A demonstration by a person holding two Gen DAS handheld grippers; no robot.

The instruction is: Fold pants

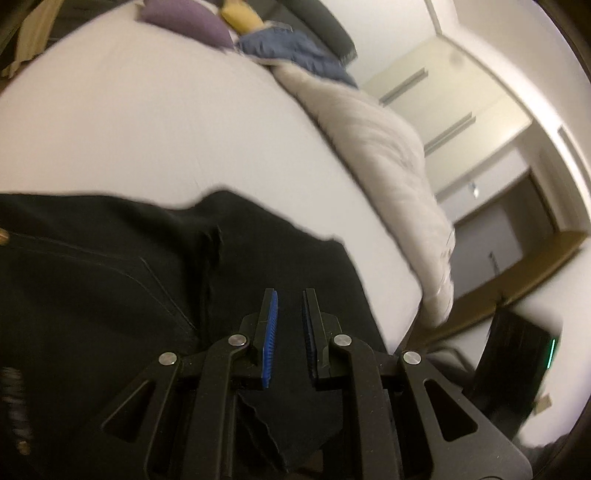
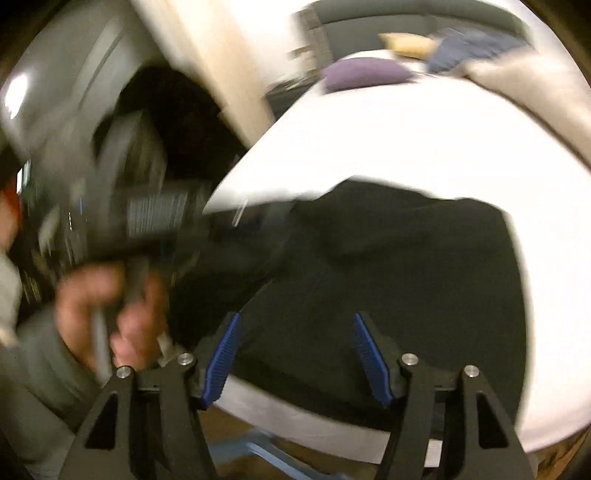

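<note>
Black pants (image 1: pixel 110 295) lie on a white bed (image 1: pixel 147 129), with a pocket seam showing at the left. My left gripper (image 1: pixel 290 295) hovers over the pants' right part; its blue-padded jaws stand a narrow gap apart, and dark cloth lies under them; whether they pinch it I cannot tell. In the right wrist view the pants (image 2: pixel 388 266) are a dark heap near the bed's front edge. My right gripper (image 2: pixel 297 317) is wide open just above them, empty. The left gripper's body and the hand (image 2: pixel 110 306) holding it show blurred at the left.
A beige quilt (image 1: pixel 380 155) runs along the bed's right side. A purple pillow (image 1: pixel 184 20), a yellow cushion (image 1: pixel 238 16) and a blue blanket (image 1: pixel 291 50) lie at the far end. White wardrobe doors (image 1: pixel 461 103) and wooden floor (image 1: pixel 517 273) are to the right.
</note>
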